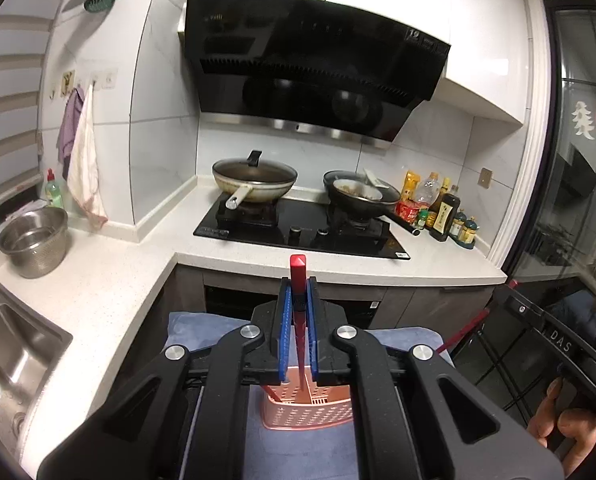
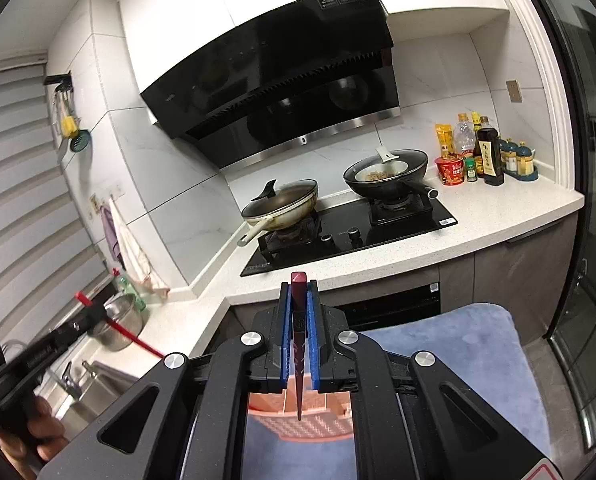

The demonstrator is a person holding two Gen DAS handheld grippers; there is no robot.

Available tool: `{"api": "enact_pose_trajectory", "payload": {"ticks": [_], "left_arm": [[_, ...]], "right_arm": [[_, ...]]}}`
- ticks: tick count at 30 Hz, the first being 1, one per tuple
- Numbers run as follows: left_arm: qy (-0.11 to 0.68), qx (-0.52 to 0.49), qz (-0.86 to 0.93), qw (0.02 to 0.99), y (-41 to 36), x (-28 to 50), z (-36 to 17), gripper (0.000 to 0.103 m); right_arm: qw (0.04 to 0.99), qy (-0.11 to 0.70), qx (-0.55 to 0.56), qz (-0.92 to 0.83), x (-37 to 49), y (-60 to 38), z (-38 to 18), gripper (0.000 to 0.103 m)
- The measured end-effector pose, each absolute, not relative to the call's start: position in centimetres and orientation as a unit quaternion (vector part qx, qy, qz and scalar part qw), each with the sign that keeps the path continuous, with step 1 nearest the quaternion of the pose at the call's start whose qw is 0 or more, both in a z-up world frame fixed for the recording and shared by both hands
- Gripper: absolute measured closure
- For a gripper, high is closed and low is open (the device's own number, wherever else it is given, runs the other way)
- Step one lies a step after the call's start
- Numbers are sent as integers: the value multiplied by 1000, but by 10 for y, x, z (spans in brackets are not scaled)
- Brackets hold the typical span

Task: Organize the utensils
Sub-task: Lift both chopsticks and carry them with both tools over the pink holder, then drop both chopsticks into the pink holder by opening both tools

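A red chopstick (image 1: 298, 300) is held between the blue pads (image 1: 285, 320) of the left gripper (image 1: 298, 280), which is clenched on it. The square red end stands above the fingertips and the thin end points down into the pink perforated holder (image 1: 309, 412). In the left wrist view the lower part of the stick is seen already inside the holder, though how deep it reaches cannot be told.

A dark red chopstick (image 2: 299, 320) is grasped in the same way by the right gripper (image 2: 299, 280), the pads (image 2: 313, 332) being closed on it. Its tip hangs just above the pink holder (image 2: 298, 420), over one of the compartments; which one cannot be told.

The holder stands on a blue cloth (image 2: 457, 344), in front of the white counter (image 1: 110, 276). On the counter are seen a steel bowl (image 1: 34, 240) and a sink (image 1: 14, 344).

The step in hand is judged to be the placing of the chopsticks into the holder. For the next move each stick should be kept upright and lowered until its tip is well inside a compartment, and only then should the pads be opened. If it is released too early, the stick may fall outside or lean over the rim.
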State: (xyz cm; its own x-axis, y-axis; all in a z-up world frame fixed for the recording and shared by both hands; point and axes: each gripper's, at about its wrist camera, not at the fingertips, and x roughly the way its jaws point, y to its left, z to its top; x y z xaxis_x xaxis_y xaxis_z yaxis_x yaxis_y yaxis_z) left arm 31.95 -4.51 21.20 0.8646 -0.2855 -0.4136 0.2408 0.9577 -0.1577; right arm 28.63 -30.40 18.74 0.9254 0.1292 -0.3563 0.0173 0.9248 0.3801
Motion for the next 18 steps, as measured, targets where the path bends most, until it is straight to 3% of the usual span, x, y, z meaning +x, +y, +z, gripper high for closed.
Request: {"api": "enact_pose_trajectory", "payload": {"ticks": [18], "left_arm": [[293, -70, -121, 946, -45, 382, 137, 96]], "right_arm": [[946, 273, 173, 17, 353, -289, 111, 96]]}}
